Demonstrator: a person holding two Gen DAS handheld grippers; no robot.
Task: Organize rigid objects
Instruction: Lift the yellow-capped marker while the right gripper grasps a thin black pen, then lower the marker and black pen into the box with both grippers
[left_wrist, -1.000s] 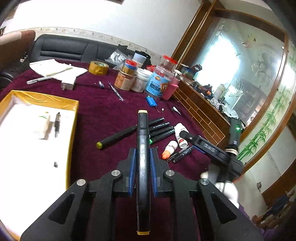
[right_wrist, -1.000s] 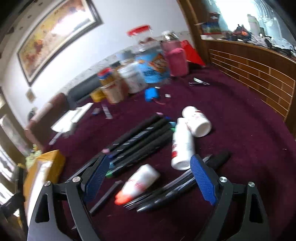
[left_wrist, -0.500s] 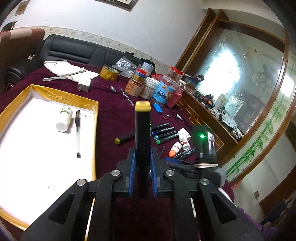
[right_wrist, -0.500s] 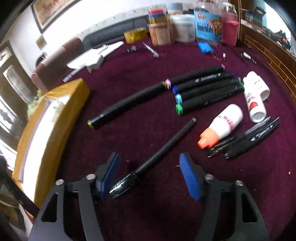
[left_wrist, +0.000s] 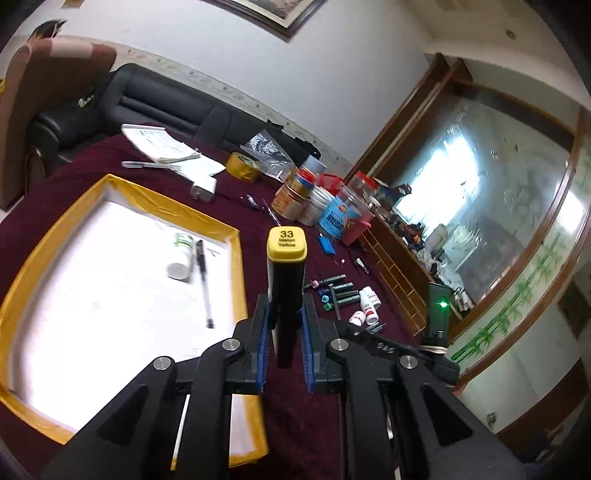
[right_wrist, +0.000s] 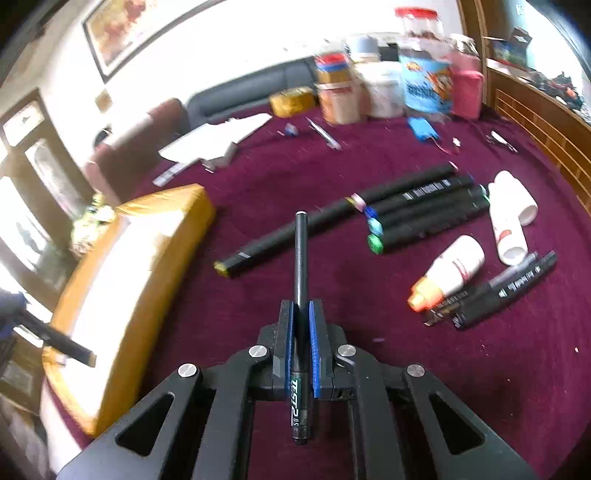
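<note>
My left gripper (left_wrist: 284, 306) is shut on a black marker (left_wrist: 287, 266) with a yellow cap marked 33, held upright beside the right rim of the yellow-edged white box (left_wrist: 236, 258). A white bottle (left_wrist: 181, 256) and a black pen (left_wrist: 204, 284) lie inside the box. My right gripper (right_wrist: 301, 310) hangs low over the maroon cloth, its jaws closing with the pads pressing on a thin black pen (right_wrist: 301, 251) that points forward. Ahead lie a long black marker (right_wrist: 288, 236), a row of black markers (right_wrist: 424, 214), two white bottles (right_wrist: 509, 218) and an orange-tipped bottle (right_wrist: 450, 273).
Jars and tins (left_wrist: 332, 210) stand at the back of the table with a tape roll (left_wrist: 242, 168) and papers (left_wrist: 166, 151). A wooden ledge (right_wrist: 535, 110) borders the right side. More dark pens (right_wrist: 498, 291) lie beside the orange-tipped bottle.
My right gripper moved left from the bottles to the thin black pen and shut on it. My left gripper carried the yellow-capped marker left, away from the marker row to the box's rim.
</note>
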